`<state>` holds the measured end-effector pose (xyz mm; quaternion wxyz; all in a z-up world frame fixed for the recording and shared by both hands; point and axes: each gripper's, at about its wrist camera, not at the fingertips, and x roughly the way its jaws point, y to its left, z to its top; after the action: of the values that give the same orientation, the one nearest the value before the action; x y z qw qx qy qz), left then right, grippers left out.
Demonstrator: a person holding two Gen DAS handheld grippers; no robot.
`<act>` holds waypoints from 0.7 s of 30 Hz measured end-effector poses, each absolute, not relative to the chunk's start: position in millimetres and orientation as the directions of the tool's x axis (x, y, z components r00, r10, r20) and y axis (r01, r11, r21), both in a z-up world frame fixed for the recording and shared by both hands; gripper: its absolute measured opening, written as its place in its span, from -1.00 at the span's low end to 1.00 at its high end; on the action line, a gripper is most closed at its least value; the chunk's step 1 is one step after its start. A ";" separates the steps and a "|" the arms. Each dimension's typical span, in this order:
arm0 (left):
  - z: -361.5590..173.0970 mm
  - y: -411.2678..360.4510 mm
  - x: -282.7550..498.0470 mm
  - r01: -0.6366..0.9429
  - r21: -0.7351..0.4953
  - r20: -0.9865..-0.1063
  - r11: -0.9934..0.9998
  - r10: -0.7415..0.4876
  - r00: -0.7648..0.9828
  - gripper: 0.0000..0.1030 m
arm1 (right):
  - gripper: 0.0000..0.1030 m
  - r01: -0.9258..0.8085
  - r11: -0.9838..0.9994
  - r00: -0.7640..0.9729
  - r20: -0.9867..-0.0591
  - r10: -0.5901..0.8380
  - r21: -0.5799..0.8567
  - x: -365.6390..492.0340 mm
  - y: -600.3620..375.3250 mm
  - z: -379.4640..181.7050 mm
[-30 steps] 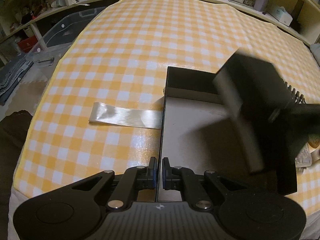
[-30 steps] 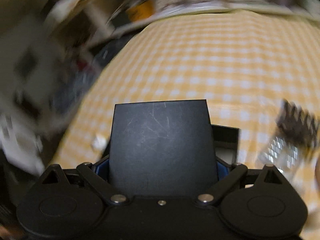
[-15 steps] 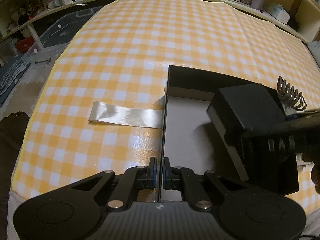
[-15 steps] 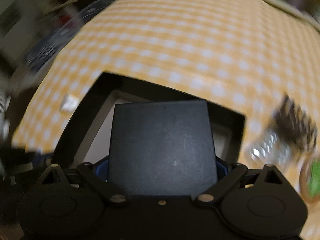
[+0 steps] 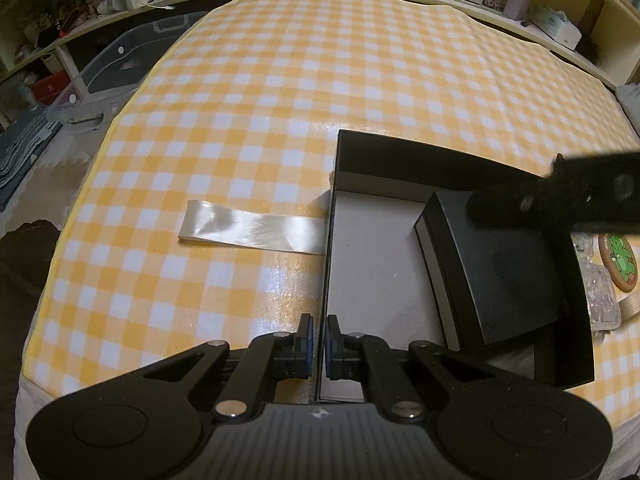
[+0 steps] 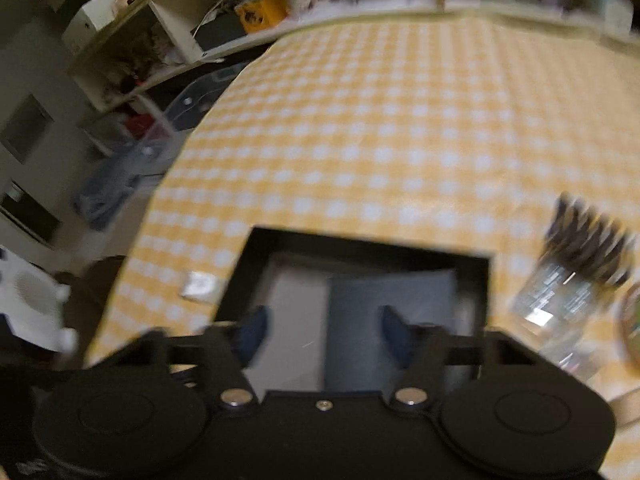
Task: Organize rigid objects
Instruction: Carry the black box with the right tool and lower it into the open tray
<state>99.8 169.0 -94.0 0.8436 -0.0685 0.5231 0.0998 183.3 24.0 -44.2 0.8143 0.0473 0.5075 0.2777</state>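
A large open black box (image 5: 420,160) with a grey floor sits on the yellow checked tablecloth. My left gripper (image 5: 318,344) is shut on the box's thin left wall at its near end. A smaller black box (image 5: 504,276) lies inside against the right wall. My right gripper (image 6: 324,328) hovers just above the small box (image 6: 392,292) inside the large box (image 6: 360,244). Its jaws are closing with nothing between them. In the left wrist view, part of the right gripper crosses as a blurred dark bar above the small box.
A cream satin ribbon (image 5: 256,232) lies flat left of the box. Right of it are a clear faceted piece (image 6: 560,300), a dark hair claw (image 6: 588,236) and a round coaster with a green figure (image 5: 618,256). Shelves and a plastic bin (image 5: 108,76) ring the table.
The right gripper lowered the small black box into the large box, let go of it and lifted off, its jaws now narrower. The left gripper kept its hold unmoved.
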 end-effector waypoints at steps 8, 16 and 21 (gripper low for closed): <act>-93.1 171.1 96.9 -0.249 -0.025 -0.902 0.968 0.086 0.424 -0.88 | -0.73 -0.351 0.833 0.254 -0.813 0.524 0.428 185.7 44.9 -89.8; -94.3 173.9 99.4 -0.262 -0.033 -0.908 0.965 0.080 0.410 -0.86 | -0.89 -0.333 0.885 0.389 -0.807 0.444 0.326 200.1 32.9 -78.7; -94.6 174.1 99.4 -0.261 -0.032 -0.909 0.965 0.081 0.410 -0.85 | -0.77 -0.329 0.870 0.379 -0.793 0.477 0.367 202.4 16.2 -71.6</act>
<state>99.4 174.1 -94.6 0.8352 -0.0846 0.5336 0.1025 202.4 16.2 -71.6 0.8269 0.0740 0.5014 0.2436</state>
